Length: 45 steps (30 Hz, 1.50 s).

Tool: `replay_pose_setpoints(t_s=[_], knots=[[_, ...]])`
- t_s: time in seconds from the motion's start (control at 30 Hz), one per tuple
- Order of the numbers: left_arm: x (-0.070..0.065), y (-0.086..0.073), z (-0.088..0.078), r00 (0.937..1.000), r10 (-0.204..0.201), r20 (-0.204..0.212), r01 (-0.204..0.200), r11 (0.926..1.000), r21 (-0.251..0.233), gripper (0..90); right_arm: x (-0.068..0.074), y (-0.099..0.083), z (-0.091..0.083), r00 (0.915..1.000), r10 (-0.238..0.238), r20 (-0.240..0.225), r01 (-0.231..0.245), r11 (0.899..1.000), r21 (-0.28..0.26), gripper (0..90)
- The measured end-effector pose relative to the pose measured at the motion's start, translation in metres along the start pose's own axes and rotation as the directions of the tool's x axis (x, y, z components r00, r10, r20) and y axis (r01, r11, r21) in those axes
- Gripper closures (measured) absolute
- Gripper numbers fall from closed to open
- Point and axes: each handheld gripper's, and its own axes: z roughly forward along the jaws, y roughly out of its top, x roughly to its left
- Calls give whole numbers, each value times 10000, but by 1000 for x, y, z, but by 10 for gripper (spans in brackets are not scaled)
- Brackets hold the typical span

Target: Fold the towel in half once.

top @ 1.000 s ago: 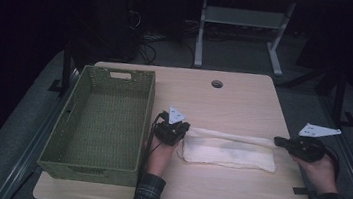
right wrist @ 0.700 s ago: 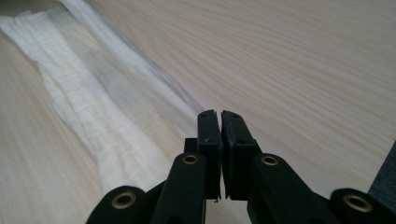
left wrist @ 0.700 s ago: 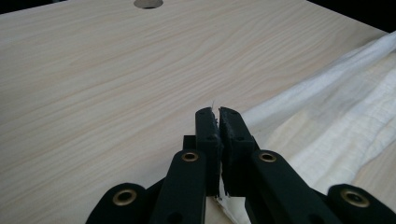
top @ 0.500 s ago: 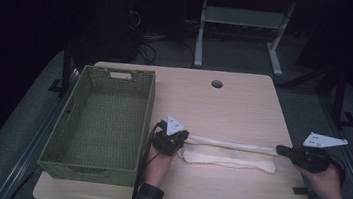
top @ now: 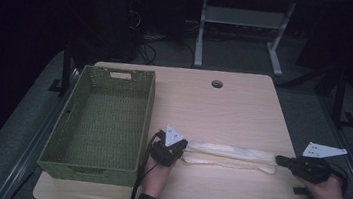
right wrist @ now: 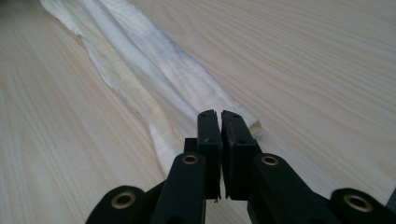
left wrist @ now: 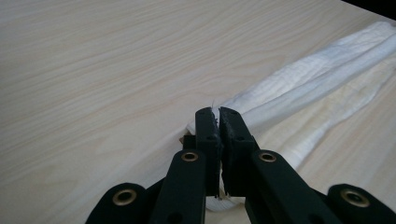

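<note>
Across the near half of the wooden surface [top: 243, 112], a cream cloth [top: 231, 156] lies stretched into a long narrow band, right of the empty green basket [top: 99, 121]. To fold it cleanly, I'd keep both ends level and the tension even. Soft, creased lengthwise, it looks doubled over. Left gripper [left wrist: 219, 122] and right gripper [right wrist: 219, 122] each pinch one end, jaws clamped tight.
</note>
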Motion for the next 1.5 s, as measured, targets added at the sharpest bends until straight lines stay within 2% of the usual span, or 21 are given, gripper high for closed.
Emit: replay_pose_setpoints(t_s=[0.2,0.33,0.43,0.5,0.53,0.6,0.7,0.77,0.8,0.87,0.97,1.03,1.2,1.27,1.33,1.5], knots=[[-2,-9,1,10000,-26,-7,26,9994,347,865,4,-5,1,9998,66,-194,-61,9996,259,861],[-5,-11,-1,10000,-71,51,69,9992,383,850,5,-7,3,9993,88,-352,-76,9994,351,831],[-6,-8,-6,9990,-316,303,311,9993,193,780,4,-7,-5,9981,234,-563,-230,9997,70,739],[-7,-4,-9,9983,-374,454,370,9993,80,758,4,-7,-6,9979,282,-576,-281,9996,12,720],[-8,-1,-10,9981,-350,497,349,9994,34,708,4,-5,-11,9979,382,-529,-390,9991,-154,708],[-8,4,-11,9979,-247,600,244,9997,66,689,5,-4,-12,9977,389,-554,-402,9989,-230,710],[-8,8,-7,9958,-201,889,190,9997,131,603,9,-1,-13,9982,262,-545,-279,9991,-309,806],[-7,11,-2,9917,-106,1283,58,9993,376,535,12,0,-10,9982,162,-572,-170,9998,-138,863],[-7,12,0,9904,-203,1366,139,9988,473,513,13,0,-7,9981,124,-606,-130,9999,-95,883],[-4,14,3,9873,-42,1589,-57,9981,615,479,16,1,-2,9971,224,-733,-218,9997,88,896],[0,18,8,9805,-141,1959,-22,9966,827,412,23,2,7,9957,254,-892,-221,9990,381,897],[2,21,10,9773,-146,2113,-35,9963,853,408,24,3,8,9951,247,-954,-211,9990,391,898],[1,31,16,9665,338,2544,-662,9906,1196,344,29,2,18,9948,298,-977,-229,9972,712,898],[0,34,18,9623,603,2654,-983,9863,1323,336,30,2,20,9948,321,-965,-247,9967,770,899],[0,35,20,9584,710,2766,-1097,9858,1270,322,32,0,23,9947,339,-975,-245,9951,958,899],[-2,35,21,9564,957,2759,-1338,9834,1227,298,30,-2,31,9955,437,-838,-329,9915,1262,899]])
